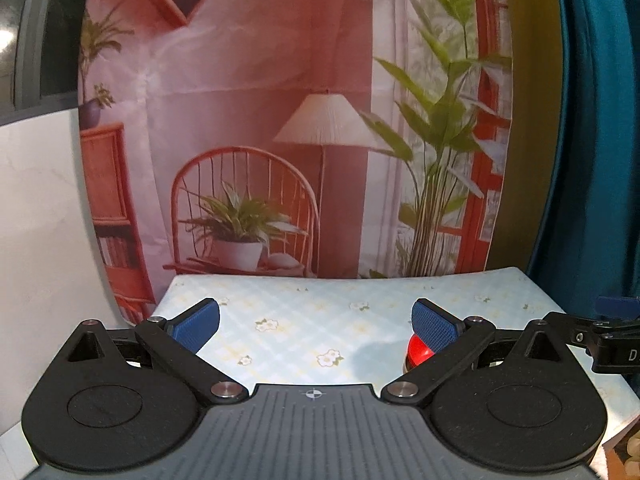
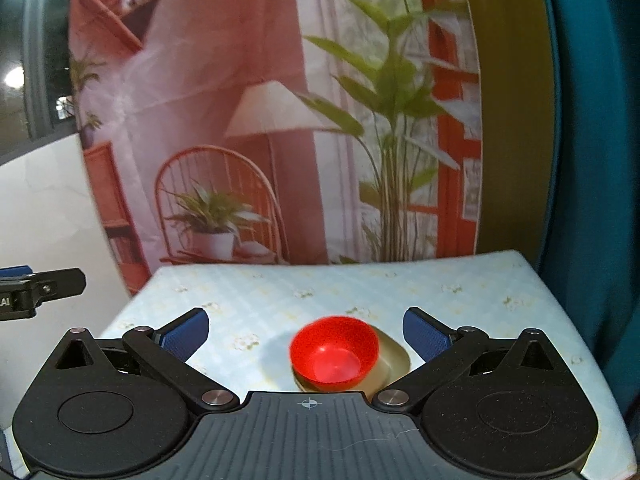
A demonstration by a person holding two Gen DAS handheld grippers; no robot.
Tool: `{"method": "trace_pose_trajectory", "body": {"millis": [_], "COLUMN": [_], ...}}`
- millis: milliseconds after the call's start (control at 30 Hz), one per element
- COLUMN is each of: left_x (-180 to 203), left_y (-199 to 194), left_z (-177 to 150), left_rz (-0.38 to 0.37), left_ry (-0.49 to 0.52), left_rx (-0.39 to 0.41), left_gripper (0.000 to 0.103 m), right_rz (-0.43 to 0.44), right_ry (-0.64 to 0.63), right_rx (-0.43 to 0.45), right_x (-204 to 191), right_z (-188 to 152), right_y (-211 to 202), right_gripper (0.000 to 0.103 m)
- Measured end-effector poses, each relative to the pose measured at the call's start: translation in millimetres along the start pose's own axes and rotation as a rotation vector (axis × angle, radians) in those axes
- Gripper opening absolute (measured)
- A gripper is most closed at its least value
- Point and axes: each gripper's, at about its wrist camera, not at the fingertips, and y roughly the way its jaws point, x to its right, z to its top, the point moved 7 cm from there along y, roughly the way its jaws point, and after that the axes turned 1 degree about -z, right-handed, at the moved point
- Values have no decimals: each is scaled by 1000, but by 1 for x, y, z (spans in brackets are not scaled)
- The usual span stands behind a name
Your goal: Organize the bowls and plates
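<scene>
A red bowl (image 2: 335, 354) sits on a tan plate (image 2: 394, 362) on the flowered table (image 2: 360, 292). My right gripper (image 2: 306, 336) is open and empty, held above and just in front of the bowl, which lies between its blue fingertips. In the left wrist view only a sliver of the red bowl (image 1: 418, 350) shows behind the right finger. My left gripper (image 1: 316, 326) is open and empty, to the left of the bowl. The right gripper's tip (image 1: 608, 340) shows at the right edge of that view.
A printed backdrop (image 1: 280, 120) of a room hangs behind the table. A teal curtain (image 2: 592, 120) stands at the right. A white wall (image 1: 40, 220) is at the left. A box corner (image 1: 624, 456) shows at the lower right.
</scene>
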Motion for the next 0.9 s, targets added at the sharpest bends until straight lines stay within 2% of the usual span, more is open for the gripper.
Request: {"method": "trace_pose_trajectory", "body": {"millis": [333,900], "left_x": [6,3], "left_y": [-30,-27], "left_z": [-4,-5], "left_rz": [36,49], "left_ry": [46,37], "left_rx": [23,14], "left_gripper": [103,103], "right_rz": [-7,-50], "right_ry": [-54,-39], "right_rx": [36,31], "right_x": [-22,-15], "right_z": [5,-2], "right_y": [-24,-22], "right_gripper": [103,103]}}
